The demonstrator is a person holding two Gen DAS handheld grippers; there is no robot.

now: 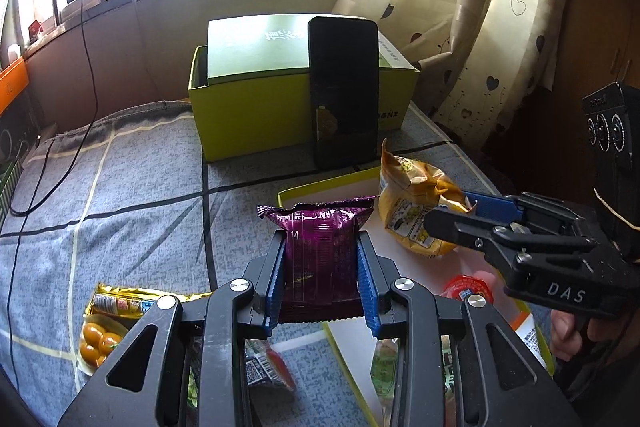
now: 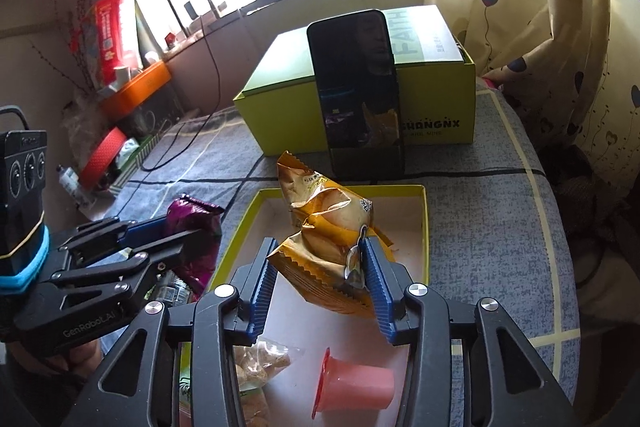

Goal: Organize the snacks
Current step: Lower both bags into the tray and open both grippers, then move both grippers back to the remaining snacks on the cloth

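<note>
My left gripper is shut on a purple snack packet, held upright just left of the yellow-rimmed tray. In the right wrist view the same packet shows with the left gripper beside the tray. A crinkled yellow snack bag lies in the tray. My right gripper stands open around the bag's near end, with the bag brushing the right pad. From the left wrist view the right gripper reaches in from the right at the yellow bag.
A pink jelly cup and a clear bag of biscuits lie in the tray's near part. Behind it a phone leans on a green box. A gold pack of orange fruit lies on the grey cloth at left.
</note>
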